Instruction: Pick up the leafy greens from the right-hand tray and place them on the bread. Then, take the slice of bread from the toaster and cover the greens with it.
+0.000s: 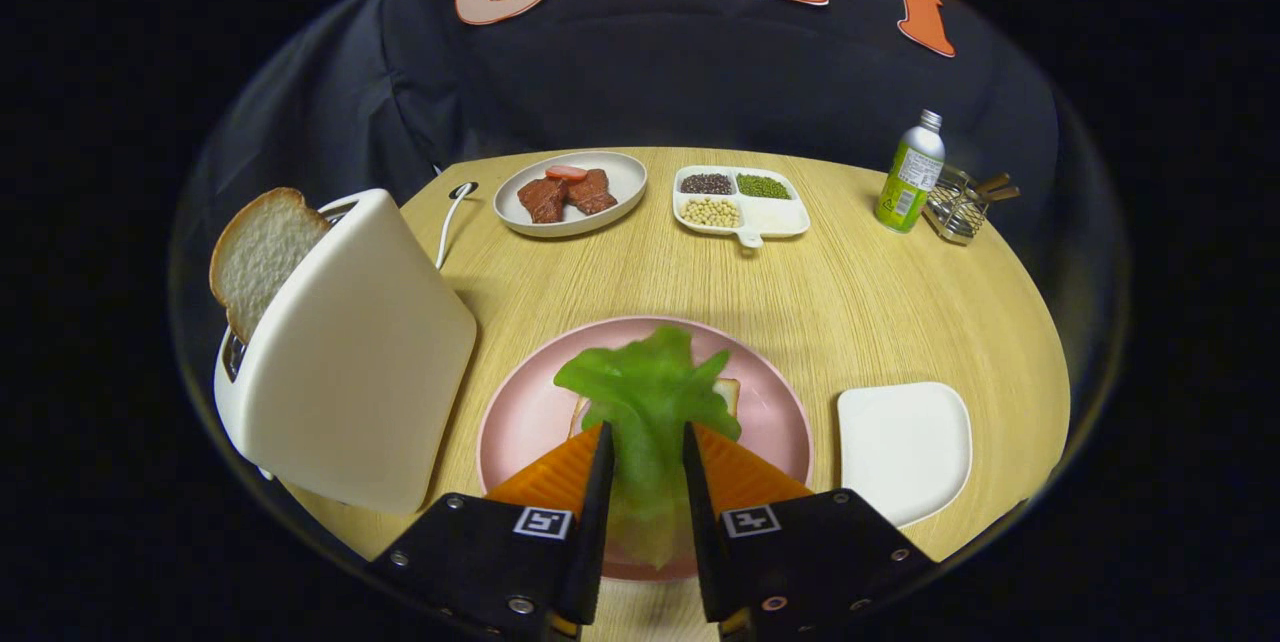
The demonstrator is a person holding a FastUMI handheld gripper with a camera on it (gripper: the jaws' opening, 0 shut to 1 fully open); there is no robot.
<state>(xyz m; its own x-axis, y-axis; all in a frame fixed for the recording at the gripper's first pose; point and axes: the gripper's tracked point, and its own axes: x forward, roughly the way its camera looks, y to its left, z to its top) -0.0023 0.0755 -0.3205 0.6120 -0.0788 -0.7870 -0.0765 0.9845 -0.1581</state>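
Now our gripper [646, 442] is clenched on the ruffled green lettuce leaf [648, 392], holding it over the bread slice [728, 390] on the round pink plate [520, 412]. Left, we see a white toaster [350, 352] with its bread slice [255, 257]; right, a white square tray [905, 447].

A ruffled, pale-green bunch of leafy greens [645, 402] hangs clamped between the tongs [645, 442], its frilly top spreading just ahead of their tips over a slice of white bread [727, 390] lying flat on a round pink plate [520, 417]. To the right sits a square white tray [905, 447]. On the left, a brown-crusted bread slice [258, 257] stands up from a white toaster [350, 362].
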